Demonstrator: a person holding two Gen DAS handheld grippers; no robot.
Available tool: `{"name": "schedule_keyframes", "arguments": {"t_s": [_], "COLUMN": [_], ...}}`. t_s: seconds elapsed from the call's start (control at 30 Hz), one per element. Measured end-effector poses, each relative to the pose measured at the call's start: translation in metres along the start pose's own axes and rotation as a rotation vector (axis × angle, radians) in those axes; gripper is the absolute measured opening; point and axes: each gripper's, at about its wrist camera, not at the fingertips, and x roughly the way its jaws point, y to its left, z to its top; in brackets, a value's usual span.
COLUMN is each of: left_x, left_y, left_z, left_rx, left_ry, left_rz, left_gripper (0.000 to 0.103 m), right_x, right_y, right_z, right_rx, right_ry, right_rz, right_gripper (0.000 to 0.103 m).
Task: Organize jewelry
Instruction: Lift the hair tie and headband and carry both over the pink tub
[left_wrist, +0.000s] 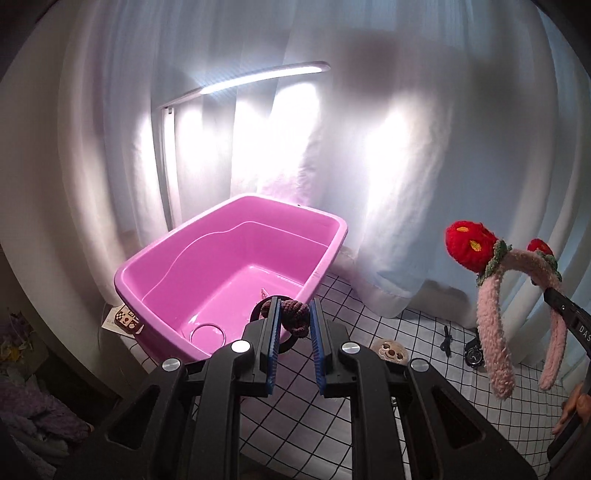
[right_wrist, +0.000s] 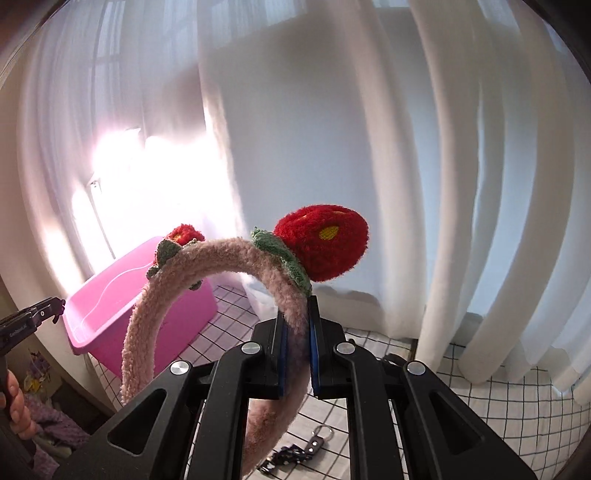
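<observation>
The left hand-held gripper (left_wrist: 294, 308) is closed on a dark maroon hair tie (left_wrist: 291, 317); its blue pads (left_wrist: 317, 332) press the knotted fabric from both sides, and a black ring of the hair tie hangs under the knot. It is held in the air in front of the near rim of the pink tub (left_wrist: 155, 258). Inside the tub, on its floor, lies one small pale pointed thing; I cannot tell what it is.

The right hand-held gripper (right_wrist: 295, 314) is closed on a fluffy pink headband (right_wrist: 236, 251), gripping its band just below one of the two red strawberry pompoms (right_wrist: 325, 245) with green knitted leaves. The headband is in the air, to the right of the tub, with its two ends hanging down.

The surface (left_wrist: 369, 306) is covered with a white cloth with a black grid. On it, near the right side of the tub, lie a small plush face (left_wrist: 389, 351), a black watch (left_wrist: 474, 354) and a small dark clip (left_wrist: 446, 338). In the right wrist view a metal key clasp (right_wrist: 317, 439) and a dark dotted item lie near the gripper. At the left corner of the tub there is a small checkered card (left_wrist: 127, 320).

Behind the surface hang white curtains (right_wrist: 461, 184), very bright behind the tub, and a lamp (left_wrist: 266, 77) with a long lit bar stands there. The letters "DAS" can be read on the right gripper's body in the left wrist view.
</observation>
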Motion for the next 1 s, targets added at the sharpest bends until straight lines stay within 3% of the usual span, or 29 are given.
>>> {"name": "schedule_keyframes", "arguments": {"t_s": [0.3,0.53,0.77,1.0], "left_x": [0.039,0.090,0.130,0.173], "left_y": [0.078,0.125,0.143,0.151], "left_z": [0.044,0.059,0.056,0.049], "left_rx": [-0.004,-0.060,-0.059,-0.088], "left_ry": [-0.013,0.071,0.144,0.249], "left_rz": [0.040,0.005,-0.011,-0.016], "left_gripper": [0.016,0.016,0.016,0.016], "right_x": [0.076,0.146,0.206,0.264], "right_y": [0.112,0.190,0.241,0.259], "right_z": [0.050,0.067,0.068,0.054], "right_rx": [-0.080,-0.164,-0.259,-0.310], "right_ry": [0.010,0.088,0.193,0.331], "right_rz": [0.099,0.157,0.179,0.169], "right_gripper": [0.010,0.010,0.010,0.010]}}
